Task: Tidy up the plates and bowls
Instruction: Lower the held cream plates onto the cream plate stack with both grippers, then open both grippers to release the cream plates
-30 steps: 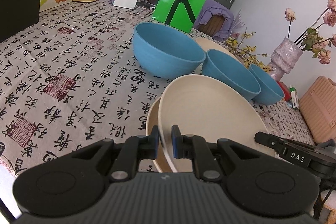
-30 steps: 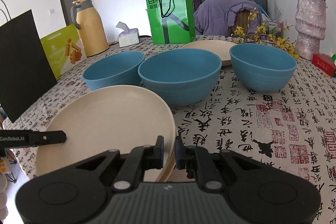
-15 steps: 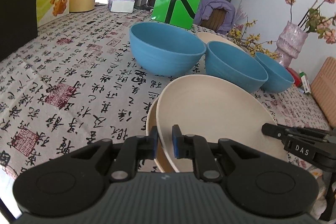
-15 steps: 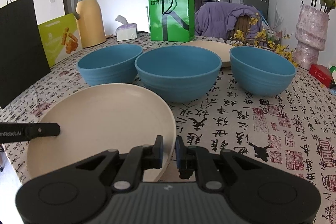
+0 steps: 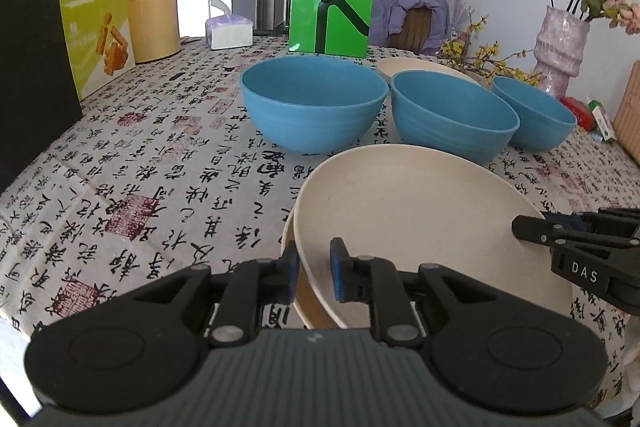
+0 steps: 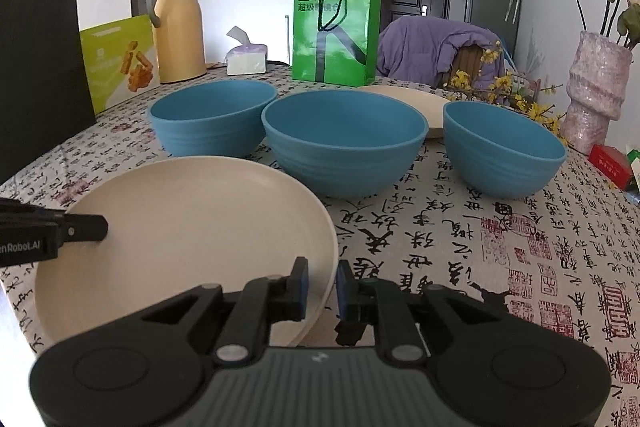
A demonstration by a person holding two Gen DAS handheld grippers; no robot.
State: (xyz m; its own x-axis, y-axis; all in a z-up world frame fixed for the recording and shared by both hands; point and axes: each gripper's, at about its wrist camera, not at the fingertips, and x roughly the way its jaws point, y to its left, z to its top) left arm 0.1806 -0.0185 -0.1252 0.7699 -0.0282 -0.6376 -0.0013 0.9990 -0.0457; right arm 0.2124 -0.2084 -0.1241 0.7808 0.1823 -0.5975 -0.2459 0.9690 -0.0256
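A cream plate (image 5: 416, 223) lies on another cream plate (image 5: 289, 247) at the near table edge; it also shows in the right wrist view (image 6: 184, 235). My left gripper (image 5: 314, 273) straddles its left rim, jaws slightly apart around the rim. My right gripper (image 6: 322, 285) straddles its right rim the same way. Three blue bowls (image 6: 344, 139) stand in a row behind. A third cream plate (image 6: 408, 99) sits behind the bowls.
A green paper bag (image 6: 334, 23), a yellow thermos (image 6: 176, 27), a tissue box (image 6: 246, 57), a black bag (image 6: 40, 67) and a yellow-green box (image 6: 120, 63) stand at the back left. A pink vase (image 6: 596, 95) with flowers and a red box (image 6: 610, 159) are at the right.
Both grippers have lowered the top plate flat onto the lower plate. Both pairs of jaws have opened a little off the rim. The views have levelled out.
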